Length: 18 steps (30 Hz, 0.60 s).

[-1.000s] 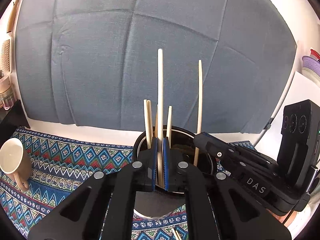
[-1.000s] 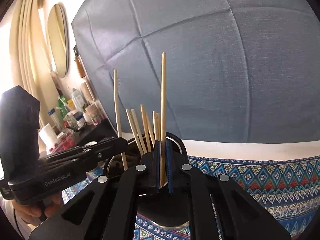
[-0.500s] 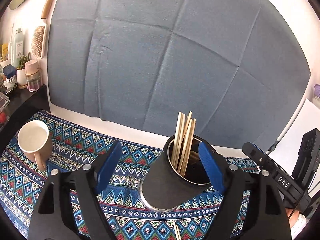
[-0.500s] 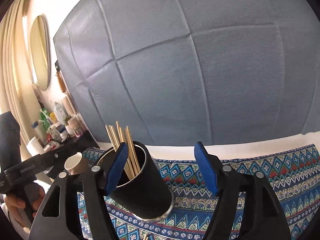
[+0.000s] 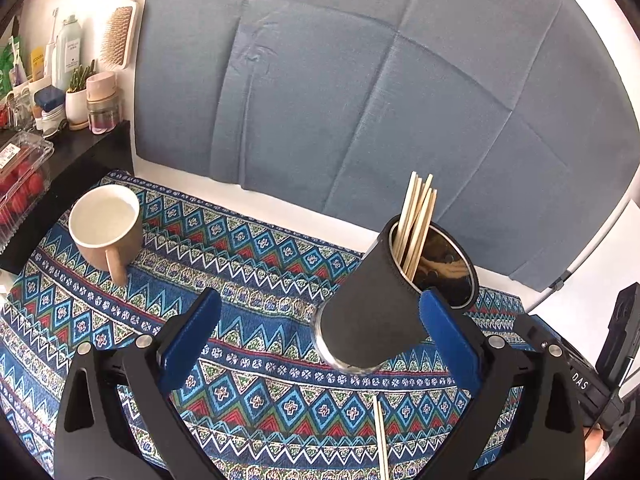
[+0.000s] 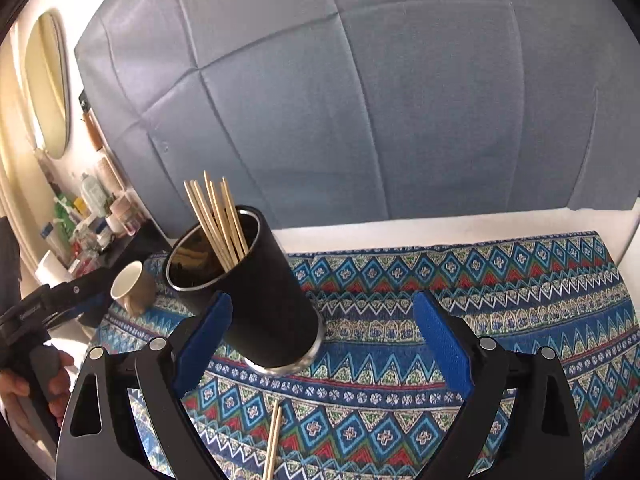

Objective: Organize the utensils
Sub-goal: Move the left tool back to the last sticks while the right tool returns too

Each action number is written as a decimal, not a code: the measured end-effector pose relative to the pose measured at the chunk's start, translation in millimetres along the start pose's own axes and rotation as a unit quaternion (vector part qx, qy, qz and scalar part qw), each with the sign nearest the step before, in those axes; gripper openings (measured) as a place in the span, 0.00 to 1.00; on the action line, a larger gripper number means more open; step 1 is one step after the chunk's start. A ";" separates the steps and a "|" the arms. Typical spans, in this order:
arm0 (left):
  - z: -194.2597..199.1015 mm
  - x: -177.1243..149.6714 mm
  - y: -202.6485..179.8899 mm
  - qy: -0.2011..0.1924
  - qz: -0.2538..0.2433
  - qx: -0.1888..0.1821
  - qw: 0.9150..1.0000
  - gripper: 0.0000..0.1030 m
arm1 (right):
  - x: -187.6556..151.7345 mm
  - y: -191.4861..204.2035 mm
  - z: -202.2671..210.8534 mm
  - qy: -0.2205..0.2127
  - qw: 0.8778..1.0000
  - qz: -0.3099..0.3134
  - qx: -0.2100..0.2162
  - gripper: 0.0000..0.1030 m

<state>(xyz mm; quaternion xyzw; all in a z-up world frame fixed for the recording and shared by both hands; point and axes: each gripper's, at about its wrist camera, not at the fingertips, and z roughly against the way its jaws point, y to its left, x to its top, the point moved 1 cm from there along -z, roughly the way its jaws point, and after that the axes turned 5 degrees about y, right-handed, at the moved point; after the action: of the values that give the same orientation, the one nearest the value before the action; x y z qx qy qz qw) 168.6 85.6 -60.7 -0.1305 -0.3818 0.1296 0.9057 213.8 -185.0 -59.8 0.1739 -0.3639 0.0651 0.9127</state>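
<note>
A black cylindrical holder (image 5: 376, 320) stands on the patterned cloth with several wooden chopsticks (image 5: 416, 224) upright in it. It also shows in the right wrist view (image 6: 256, 300), with the chopsticks (image 6: 218, 220). My left gripper (image 5: 316, 340) is open and empty, held back from the holder, its right pad near the holder's side. My right gripper (image 6: 320, 340) is open and empty, its left pad in front of the holder. Loose chopsticks (image 5: 380, 436) lie on the cloth in front of the holder; the right wrist view (image 6: 274, 436) shows them too.
A tan mug (image 5: 106, 228) stands on the cloth at the left, also in the right wrist view (image 6: 134, 284). A dark side shelf (image 5: 76, 148) holds bottles, jars and a box of strawberries (image 5: 20, 188). A blue cloth hangs on the wall behind.
Both grippers were each shut on a chopstick above the holder. They opened, dropped the chopsticks into the holder, and have pulled back and apart.
</note>
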 end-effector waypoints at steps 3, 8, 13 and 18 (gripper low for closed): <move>-4.6 -13.0 6.7 0.025 0.011 0.007 1.000 0.94 | -22.7 1.5 -6.9 0.036 0.999 0.007 -0.007 0.85; -9.9 -33.0 11.2 0.056 0.012 0.042 0.998 0.94 | -61.6 4.5 -15.8 0.091 0.996 0.008 0.002 0.85; -13.4 -48.2 9.6 0.086 -0.007 0.049 0.995 0.94 | -92.7 10.7 -20.9 0.125 0.992 0.024 -0.004 0.85; -16.1 -62.2 8.0 0.109 -0.010 0.046 0.993 0.94 | -114.7 15.4 -30.2 0.165 0.986 0.034 -0.014 0.85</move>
<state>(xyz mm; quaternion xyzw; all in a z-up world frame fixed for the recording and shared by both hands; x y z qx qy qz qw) 137.2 70.0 -115.2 -0.0983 -0.2758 0.1234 0.9482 146.1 -158.7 -154.7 0.1359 -0.2145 0.1186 0.9599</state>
